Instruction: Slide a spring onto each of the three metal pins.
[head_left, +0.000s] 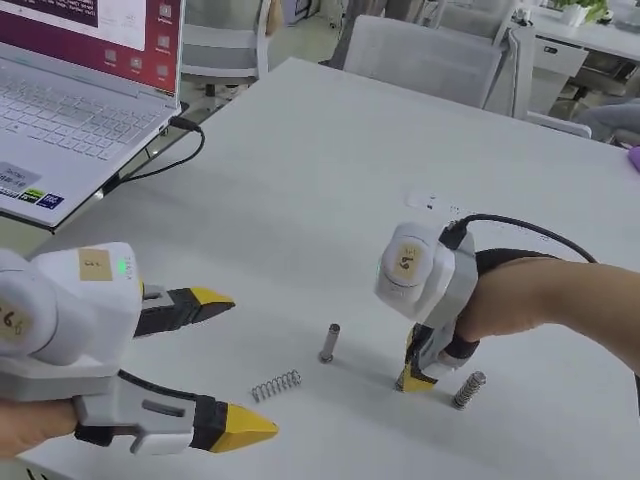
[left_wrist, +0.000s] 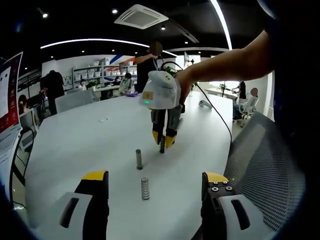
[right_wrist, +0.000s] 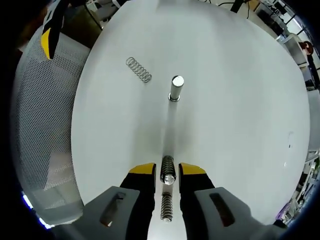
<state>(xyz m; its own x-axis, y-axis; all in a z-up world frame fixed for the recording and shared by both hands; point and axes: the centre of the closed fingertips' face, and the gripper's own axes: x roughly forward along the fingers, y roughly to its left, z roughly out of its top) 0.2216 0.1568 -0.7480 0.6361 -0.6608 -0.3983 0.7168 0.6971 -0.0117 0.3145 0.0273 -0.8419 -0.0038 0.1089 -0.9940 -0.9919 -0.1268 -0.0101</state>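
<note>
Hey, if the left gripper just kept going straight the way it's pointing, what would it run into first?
Probably the loose spring lying on the table, ahead between the left gripper's open jaws; the bare pin stands beyond. Height is unclear, so it might pass over.

loose spring left of bare pin | sprung pin right | laptop rear-left

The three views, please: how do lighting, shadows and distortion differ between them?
Head view: even, soft light, a faint shadow beside the bare pin, the laptop screen bright; left gripper view: the fisheye bends the ceiling light strips, and the person's arm looks dark; right gripper view: the white table bulges round, and the bare pin's pale shadow runs toward the right gripper.
</note>
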